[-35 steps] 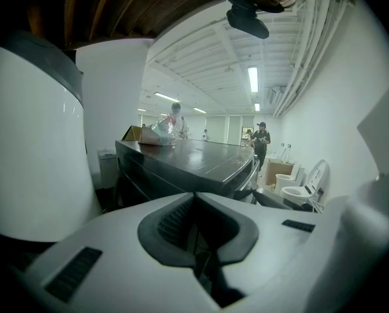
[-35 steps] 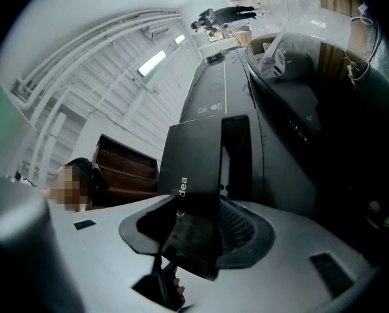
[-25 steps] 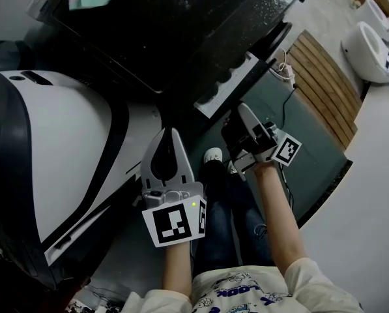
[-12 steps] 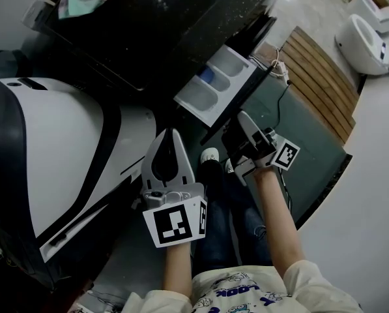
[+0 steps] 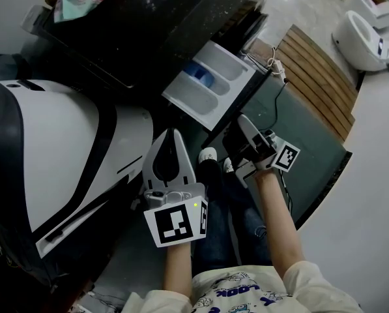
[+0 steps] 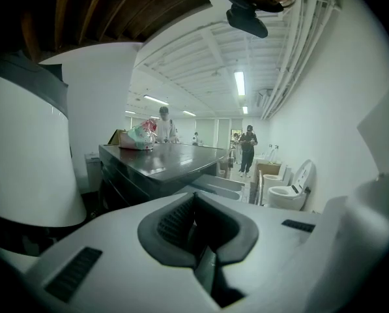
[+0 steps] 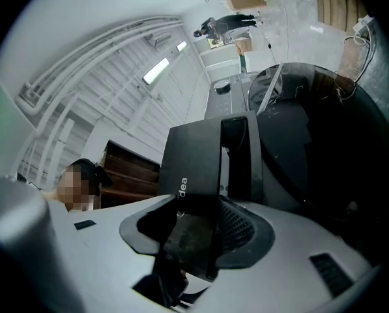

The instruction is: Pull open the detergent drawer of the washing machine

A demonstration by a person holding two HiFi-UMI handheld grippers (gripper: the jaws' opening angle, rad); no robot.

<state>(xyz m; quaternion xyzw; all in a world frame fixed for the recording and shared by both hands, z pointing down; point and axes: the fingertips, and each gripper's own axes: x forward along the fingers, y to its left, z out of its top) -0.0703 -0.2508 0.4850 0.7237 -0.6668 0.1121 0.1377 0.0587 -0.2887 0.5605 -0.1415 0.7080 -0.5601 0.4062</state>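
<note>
While well out, detergent drawer (image 5: 207, 90), dark front pinched in right tool (image 5: 241, 118); left tool (image 5: 170, 132) pressed together, empty.

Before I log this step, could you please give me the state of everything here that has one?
Drawer: pulled well out, compartments showing.
Right gripper: shut on the drawer's dark front.
Left gripper: shut, empty, away from the drawer.
Toilet: lid up.

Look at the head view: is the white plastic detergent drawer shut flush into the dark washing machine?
No: the white plastic detergent drawer stands out of the dark washing machine, blue insert exposed.
</note>
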